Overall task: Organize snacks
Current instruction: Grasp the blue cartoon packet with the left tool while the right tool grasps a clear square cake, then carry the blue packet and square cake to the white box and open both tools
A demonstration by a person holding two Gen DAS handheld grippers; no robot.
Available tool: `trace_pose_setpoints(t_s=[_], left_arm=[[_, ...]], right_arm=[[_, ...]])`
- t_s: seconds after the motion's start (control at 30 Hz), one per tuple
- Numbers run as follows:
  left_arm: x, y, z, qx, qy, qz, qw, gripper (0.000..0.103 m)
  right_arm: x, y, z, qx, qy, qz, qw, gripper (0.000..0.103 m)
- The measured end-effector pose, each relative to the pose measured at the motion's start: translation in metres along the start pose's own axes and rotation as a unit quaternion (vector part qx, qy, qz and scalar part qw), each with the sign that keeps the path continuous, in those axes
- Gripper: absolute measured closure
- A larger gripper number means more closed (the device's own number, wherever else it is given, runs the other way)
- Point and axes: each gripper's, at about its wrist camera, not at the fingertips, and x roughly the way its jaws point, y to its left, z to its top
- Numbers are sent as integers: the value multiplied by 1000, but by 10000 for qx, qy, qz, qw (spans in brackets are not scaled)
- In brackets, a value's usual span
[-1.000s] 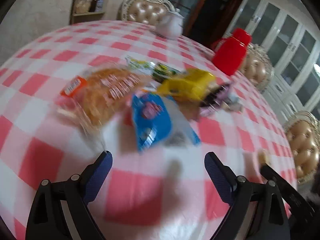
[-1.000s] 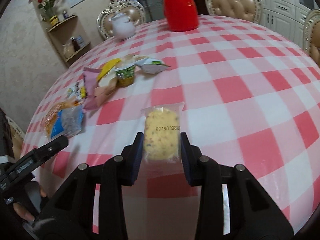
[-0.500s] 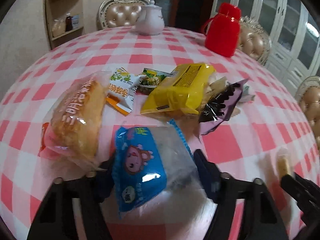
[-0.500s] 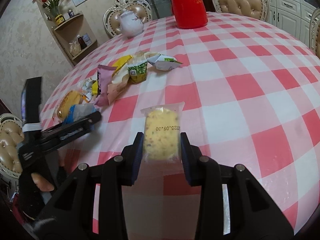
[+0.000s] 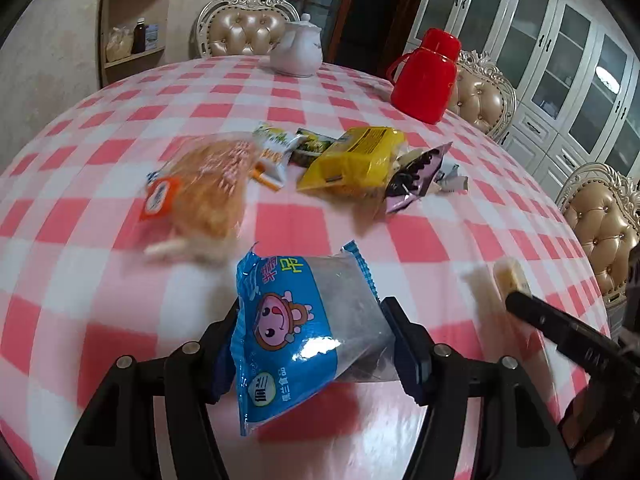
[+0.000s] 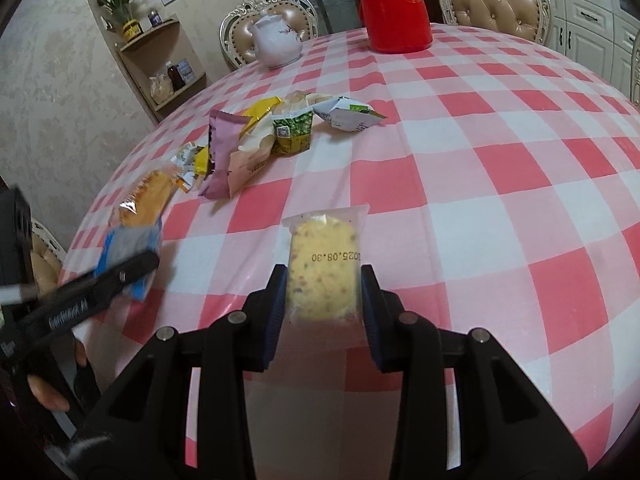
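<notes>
- My left gripper (image 5: 312,344), black with dark blue pads, stood wide open over bare cloth a second ago; now it is clamped on a blue-and-clear plastic snack packet (image 5: 296,328) printed with a pink cartoon face, lifted just off the table. I judge that one snack is picked out of the pile and ready to be sorted.
- The packet is thin, glossy film, crinkled and puffed, with a crimped top edge; it looks light and likely to slip.
- Beyond it to the left lies a golden bread loaf in a clear wrapper with an orange label (image 5: 204,188), soft and rounded, blurred in this view.
- Further right sits the pile: a shiny yellow pillow pack (image 5: 356,158) and a purple foil packet (image 5: 416,182), touching each other.
- All rest on a round table under a smooth pink-and-white checked cloth (image 5: 120,120).
- My right gripper (image 6: 322,304) is unchanged: it grips a pale yellow speckled cake in a clear date-stamped wrapper (image 6: 324,272), held above the cloth near me, well apart from the pile.
- At the far edge stand a white ceramic teapot (image 6: 278,42) and a red plastic flask (image 6: 394,12), both hard and glossy.
</notes>
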Motion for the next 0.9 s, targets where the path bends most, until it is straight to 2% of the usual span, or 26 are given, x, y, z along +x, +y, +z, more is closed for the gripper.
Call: trace_pose_setpoints(t_s=[0.53, 0.67, 0.9], left_arm=[[-46, 12, -29, -15, -511, 157, 9986, 38], [-56, 23, -39, -217, -552, 61, 9982, 38], [-86, 31, -53, -403, -833, 134, 9956, 38]], right_arm=[[-28, 54, -44, -173, -221, 328, 9991, 64], [-34, 63, -53, -191, -243, 341, 9989, 64], [-45, 85, -73, -297, -272, 446, 9982, 64]])
